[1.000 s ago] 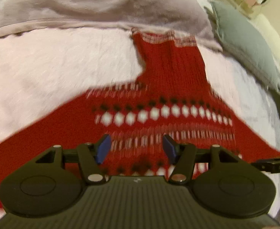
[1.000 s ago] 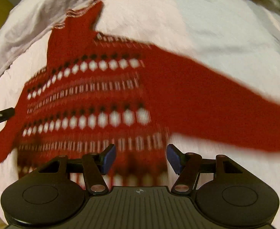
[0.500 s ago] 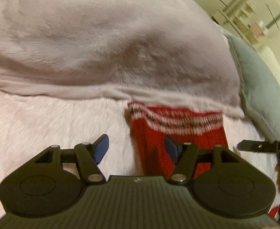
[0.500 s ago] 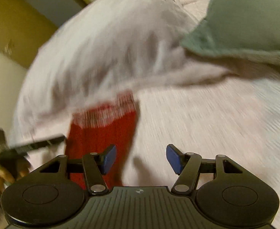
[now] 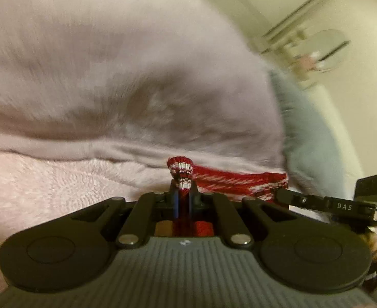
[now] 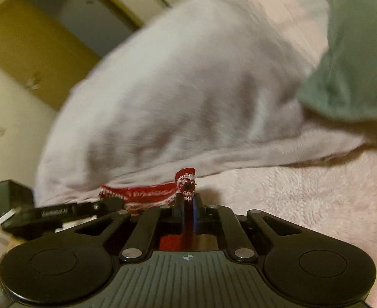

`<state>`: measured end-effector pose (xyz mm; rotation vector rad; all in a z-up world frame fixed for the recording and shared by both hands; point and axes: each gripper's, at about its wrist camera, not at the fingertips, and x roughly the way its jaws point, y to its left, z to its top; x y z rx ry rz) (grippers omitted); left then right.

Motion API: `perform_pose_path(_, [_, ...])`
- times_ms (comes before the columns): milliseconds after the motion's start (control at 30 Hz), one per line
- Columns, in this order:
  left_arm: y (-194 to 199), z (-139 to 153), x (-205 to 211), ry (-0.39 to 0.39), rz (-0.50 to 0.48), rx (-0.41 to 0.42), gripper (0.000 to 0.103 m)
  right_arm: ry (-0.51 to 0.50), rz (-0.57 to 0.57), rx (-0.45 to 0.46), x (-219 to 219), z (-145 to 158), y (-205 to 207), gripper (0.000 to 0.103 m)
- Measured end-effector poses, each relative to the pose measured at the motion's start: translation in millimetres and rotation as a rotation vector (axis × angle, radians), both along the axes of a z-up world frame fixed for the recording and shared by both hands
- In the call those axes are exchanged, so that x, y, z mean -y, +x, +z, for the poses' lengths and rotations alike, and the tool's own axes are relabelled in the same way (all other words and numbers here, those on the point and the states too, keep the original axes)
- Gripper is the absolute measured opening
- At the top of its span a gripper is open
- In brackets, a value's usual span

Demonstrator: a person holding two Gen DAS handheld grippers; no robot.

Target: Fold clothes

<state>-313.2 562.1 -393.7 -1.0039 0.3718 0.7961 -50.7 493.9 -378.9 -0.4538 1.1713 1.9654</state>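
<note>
Left gripper (image 5: 182, 200) clamped on bunched corner of red patterned sweater (image 5: 229, 179). Right gripper (image 6: 187, 209) clamped on opposite corner. Striped hem stretched between both, lying on pink fleece bedding (image 5: 47, 179), just below pale blanket (image 5: 111, 64).

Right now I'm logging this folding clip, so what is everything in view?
sweater: one, red with white pattern, striped far edge bunched on the bed, pinched at both corners.
blanket: one, pale pink-grey, heaped behind the sweater.
bed cover: one, fluffy pale pink, under everything.
pillow: one, grey-green, right of the blanket.
shelf: one, blurred, on the cream wall.
left tool: black, blue pads, shut on the sweater's left corner.
right tool: black, blue pads, shut on its right corner.
</note>
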Motion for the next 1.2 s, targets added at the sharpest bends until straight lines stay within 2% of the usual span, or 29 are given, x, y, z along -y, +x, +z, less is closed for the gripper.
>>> perform_pose_path(100, [-14, 34, 37, 0.132, -0.091, 0.036, 0.004, 0.115, 0.066, -0.020, 41, 34, 15, 0.004])
perform_pose_path(167, [-19, 53, 70, 0.208, -0.163, 0.029, 0.005, 0.175, 0.116, -0.032, 73, 52, 23, 0.004])
perform_pose_path(233, [-21, 64, 108, 0.270, -0.223, -0.015, 0.007, 0.230, 0.184, 0.001, 112, 65, 22, 0.004])
perform_pose_path(300, [-25, 65, 144, 0.294, -0.257, -0.055, 0.011, 0.268, 0.280, 0.094, 154, 68, 12, 0.004])
perform_pose_path(367, [-33, 53, 179, 0.230, -0.254, -0.082, 0.020, 0.270, 0.376, 0.204, 195, 65, 2, 0.004])
perform_pose_path(433, [-43, 38, 212, 0.148, -0.236, -0.112, 0.021, 0.164, 0.424, 0.339, 232, 45, -9, 0.004])
perform_pose_path(500, [-53, 27, 240, 0.080, -0.207, -0.154, 0.022, -0.012, 0.422, 0.472, 257, 20, -14, 0.004])
perform_pose_path(567, [-62, 21, 258, 0.032, -0.181, -0.182, 0.022, -0.104, 0.385, 0.526, 276, 10, -10, 0.004])
perform_pose_path(633, [-66, 24, 269, 0.022, -0.166, -0.195, 0.023, -0.120, 0.323, 0.490, 279, 13, -5, 0.004])
perform_pose_path(733, [-54, 34, 269, 0.061, -0.164, -0.196, 0.027, -0.128, 0.218, 0.386, 276, 24, -4, 0.004])
perform_pose_path(833, [-44, 37, 259, 0.079, -0.113, -0.179, 0.031, -0.143, 0.084, 0.274, 249, 23, -17, 0.005])
perform_pose_path(867, [-41, 36, 255, 0.078, -0.091, -0.170, 0.032, -0.166, 0.034, 0.226, 239, 17, -18, 0.008])
perform_pose_path(933, [-40, 26, 244, 0.034, -0.016, -0.152, 0.035, -0.237, -0.075, 0.126, 230, -2, -15, 0.034])
perform_pose_path(967, [-42, 21, 238, 0.004, 0.021, -0.144, 0.036, -0.273, -0.129, 0.076, 225, -12, -14, 0.051])
perform_pose_path(1033, [-42, 7, 230, -0.056, 0.064, -0.140, 0.036, -0.330, -0.210, 0.032, 225, -31, -11, 0.052])
perform_pose_path(1133, [-37, -7, 227, -0.100, 0.059, -0.173, 0.027, -0.355, -0.237, -0.035, 227, -49, -9, 0.051])
perform_pose_path(1167, [-35, -9, 230, -0.094, 0.038, -0.181, 0.007, -0.356, -0.217, -0.054, 227, -51, -10, 0.025])
perform_pose_path(1200, [-32, -9, 233, -0.082, 0.019, -0.191, 0.004, -0.356, -0.195, -0.070, 226, -53, -11, 0.004])
